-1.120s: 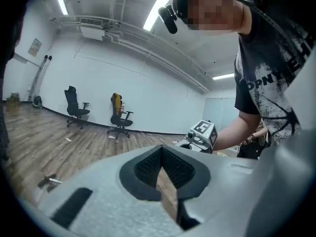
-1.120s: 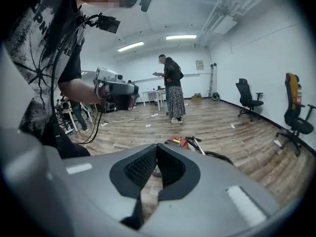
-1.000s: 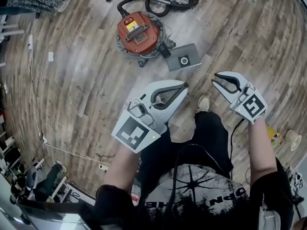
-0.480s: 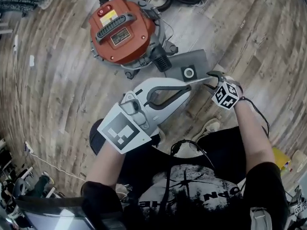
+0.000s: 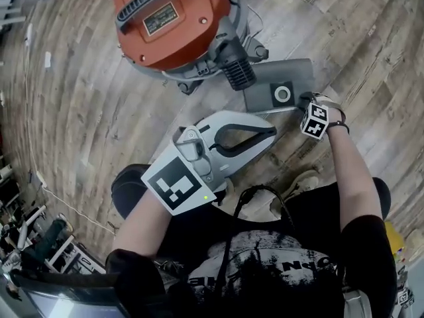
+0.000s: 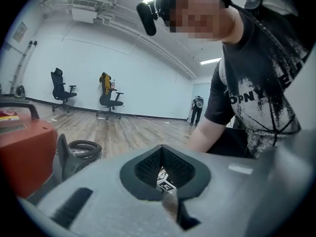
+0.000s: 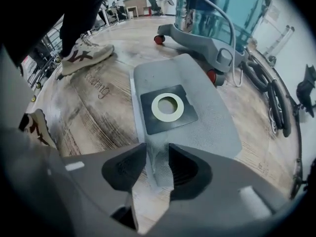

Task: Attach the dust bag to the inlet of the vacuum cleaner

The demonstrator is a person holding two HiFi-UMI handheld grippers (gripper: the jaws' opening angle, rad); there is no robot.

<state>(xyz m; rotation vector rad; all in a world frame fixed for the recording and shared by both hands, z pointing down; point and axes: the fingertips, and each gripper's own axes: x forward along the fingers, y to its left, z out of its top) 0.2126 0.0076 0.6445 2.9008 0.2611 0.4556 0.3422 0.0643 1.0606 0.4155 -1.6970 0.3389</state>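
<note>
1. Two hand-held grippers are over a wooden floor (image 5: 86,111). Farthest left on the floor stands the vacuum cleaner (image 5: 165,25). Its orange-red lid and black carry handle face up, and a black ribbed stub (image 5: 237,73) juts from its grey base on the side toward the bag.
2. Next comes the left gripper (image 5: 270,132), held in front of the person's knees with its nose toward the bag and clear of it. Its jaws are clenched together with nothing gripped. In the left gripper view, only the other gripper's marker cube (image 6: 166,184) shows through the small hollow behind the tips.
3. Beyond its tips lies the dust bag (image 5: 262,98), grey and flat on the boards. It sits just beside the vacuum's base and is not fitted to the machine. Its dark square collar with a pale ring (image 5: 283,93) faces up.
4. Rightmost is the right gripper (image 5: 309,99), pointing straight down at the bag's edge on the side away from the vacuum.
   - Its jaws stand apart and have just been closing.
   - In the right gripper view, the bag's grey fabric lies between them.
   - The pads do not visibly pinch the fabric, so the bag is not yet grasped.
   - A pale sneaker (image 5: 297,179) rests on the floor near that edge.
</note>
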